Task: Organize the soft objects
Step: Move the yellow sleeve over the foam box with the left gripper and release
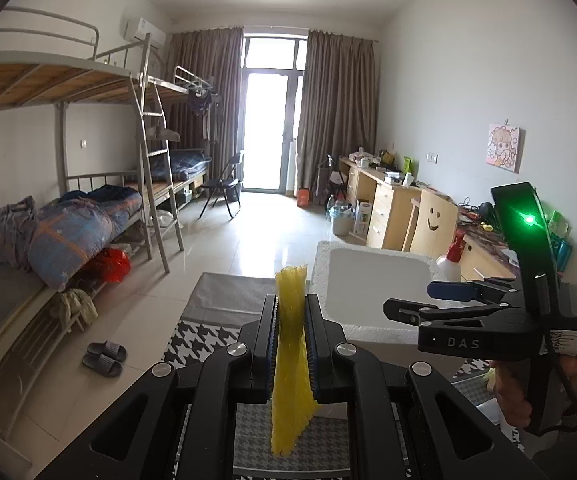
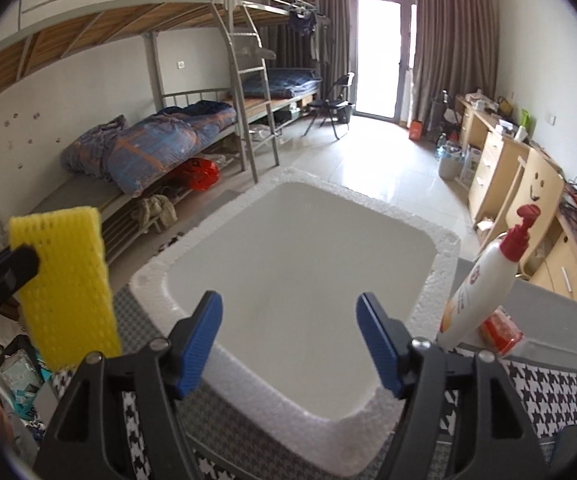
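While my left gripper (image 1: pixel 291 336) stays nowhere near slack, its pads are clenched on a yellow foam net sleeve (image 1: pixel 291 344), pinching it flat at mid-length. That sleeve stands nearly upright, long axis vertical, top edge above the fingers and lower end hanging below them, held in the air over the table's near side and left of the white foam box (image 2: pixel 440 264). My right gripper (image 2: pixel 290 340) is released, blue pads wide apart with nothing between them, poised over the box's near rim. Under both lies a houndstooth cloth (image 2: pixel 544 392) with a grey border. A white pump bottle (image 2: pixel 484 280) with a red top leans just right of the box. Beyond are pale floor tiles, bunk beds (image 1: pixel 88 152) left, desks (image 1: pixel 384 200) right, curtains by a bright door. I cannot make out what the reddish item at the bottle's base is; the sleeve's lower end is hidden in the right wrist view.
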`<action>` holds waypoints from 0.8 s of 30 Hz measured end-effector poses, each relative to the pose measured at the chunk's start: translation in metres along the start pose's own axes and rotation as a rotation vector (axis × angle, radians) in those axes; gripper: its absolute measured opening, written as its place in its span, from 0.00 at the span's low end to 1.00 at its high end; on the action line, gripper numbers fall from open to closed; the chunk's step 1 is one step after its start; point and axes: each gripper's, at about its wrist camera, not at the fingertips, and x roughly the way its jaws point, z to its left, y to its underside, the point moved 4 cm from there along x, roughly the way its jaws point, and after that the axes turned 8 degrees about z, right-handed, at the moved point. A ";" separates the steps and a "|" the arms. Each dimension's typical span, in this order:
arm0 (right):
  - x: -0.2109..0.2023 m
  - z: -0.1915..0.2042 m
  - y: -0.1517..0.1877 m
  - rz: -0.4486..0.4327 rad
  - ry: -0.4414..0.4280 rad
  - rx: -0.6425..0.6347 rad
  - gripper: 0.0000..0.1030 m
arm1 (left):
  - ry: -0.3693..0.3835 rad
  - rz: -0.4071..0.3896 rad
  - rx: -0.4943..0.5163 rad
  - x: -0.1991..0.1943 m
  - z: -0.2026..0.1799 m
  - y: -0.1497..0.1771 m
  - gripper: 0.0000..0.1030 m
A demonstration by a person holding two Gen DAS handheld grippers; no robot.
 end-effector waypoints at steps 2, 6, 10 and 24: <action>-0.003 -0.002 0.000 -0.006 0.012 0.006 0.72 | 0.007 0.000 0.002 0.000 -0.002 -0.002 0.13; -0.010 -0.005 0.004 -0.041 0.038 0.011 0.84 | 0.021 0.000 0.012 0.001 -0.006 -0.007 0.13; -0.017 -0.016 0.006 -0.065 0.022 0.054 0.89 | 0.036 -0.004 0.024 0.001 -0.011 -0.011 0.13; -0.038 -0.032 0.029 -0.094 0.057 0.034 0.89 | 0.119 0.033 0.061 0.015 -0.035 -0.032 0.13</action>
